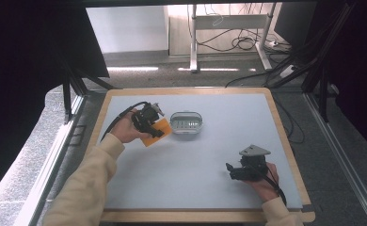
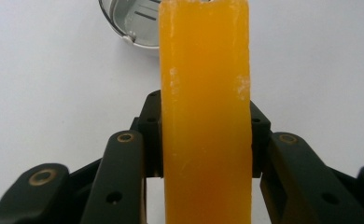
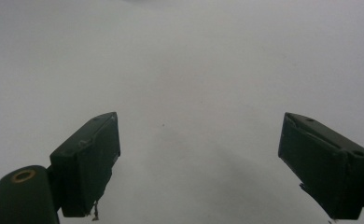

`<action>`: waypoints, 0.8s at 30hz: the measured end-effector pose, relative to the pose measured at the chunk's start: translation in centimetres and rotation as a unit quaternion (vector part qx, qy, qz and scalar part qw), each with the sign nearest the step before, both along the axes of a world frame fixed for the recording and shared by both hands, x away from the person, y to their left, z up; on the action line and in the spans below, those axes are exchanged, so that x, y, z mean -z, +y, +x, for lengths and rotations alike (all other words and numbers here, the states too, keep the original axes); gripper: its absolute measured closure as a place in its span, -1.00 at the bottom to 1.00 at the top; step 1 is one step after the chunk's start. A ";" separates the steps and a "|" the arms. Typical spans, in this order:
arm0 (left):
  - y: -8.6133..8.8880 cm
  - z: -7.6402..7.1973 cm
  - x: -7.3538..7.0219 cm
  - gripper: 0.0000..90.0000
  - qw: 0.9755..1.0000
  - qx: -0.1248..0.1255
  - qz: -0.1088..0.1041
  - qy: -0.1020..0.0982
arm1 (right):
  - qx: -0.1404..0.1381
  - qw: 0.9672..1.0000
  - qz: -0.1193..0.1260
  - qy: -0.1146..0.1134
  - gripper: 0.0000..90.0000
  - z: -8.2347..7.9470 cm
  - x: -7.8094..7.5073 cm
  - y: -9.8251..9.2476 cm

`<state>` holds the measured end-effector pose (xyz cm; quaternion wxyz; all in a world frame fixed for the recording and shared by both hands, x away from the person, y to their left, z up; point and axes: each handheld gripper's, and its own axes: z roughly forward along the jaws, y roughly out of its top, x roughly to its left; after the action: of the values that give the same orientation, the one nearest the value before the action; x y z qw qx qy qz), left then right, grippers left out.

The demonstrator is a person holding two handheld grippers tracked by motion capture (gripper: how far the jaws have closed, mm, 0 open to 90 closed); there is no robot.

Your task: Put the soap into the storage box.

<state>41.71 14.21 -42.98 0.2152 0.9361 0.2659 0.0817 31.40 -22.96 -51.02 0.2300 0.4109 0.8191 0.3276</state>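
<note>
My left gripper [image 1: 157, 129] is shut on an orange bar of soap [image 1: 154, 132], held above the table's left half. In the left gripper view the soap bar [image 2: 205, 107] stands on end between the two black jaws, which press on its sides. A small metal soap dish [image 1: 187, 123] sits just right of that gripper, and its rim [image 2: 124, 23] shows beyond the bar. My right gripper [image 1: 229, 170] rests low at the front right with a grey three-cornered plate on top. The right gripper view has its fingers [image 3: 89, 161] standing wide apart over bare table.
The table [image 1: 219, 141] has a pale grey top with a wooden border. Beyond its far edge are desk legs and loose cables [image 1: 240, 42] on the floor. Dark frame posts stand at both sides.
</note>
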 end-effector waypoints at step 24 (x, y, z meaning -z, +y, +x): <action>-2.0 3.4 -0.1 0.38 1.000 0.031 -0.002 0.002 | 0.006 1.000 -0.001 0.002 -0.70 0.1 0.1 -0.2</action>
<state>45.09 12.16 -42.85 0.2185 0.9437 0.2374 0.0722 31.51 -23.12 -51.13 0.2305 0.4162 0.8175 0.3244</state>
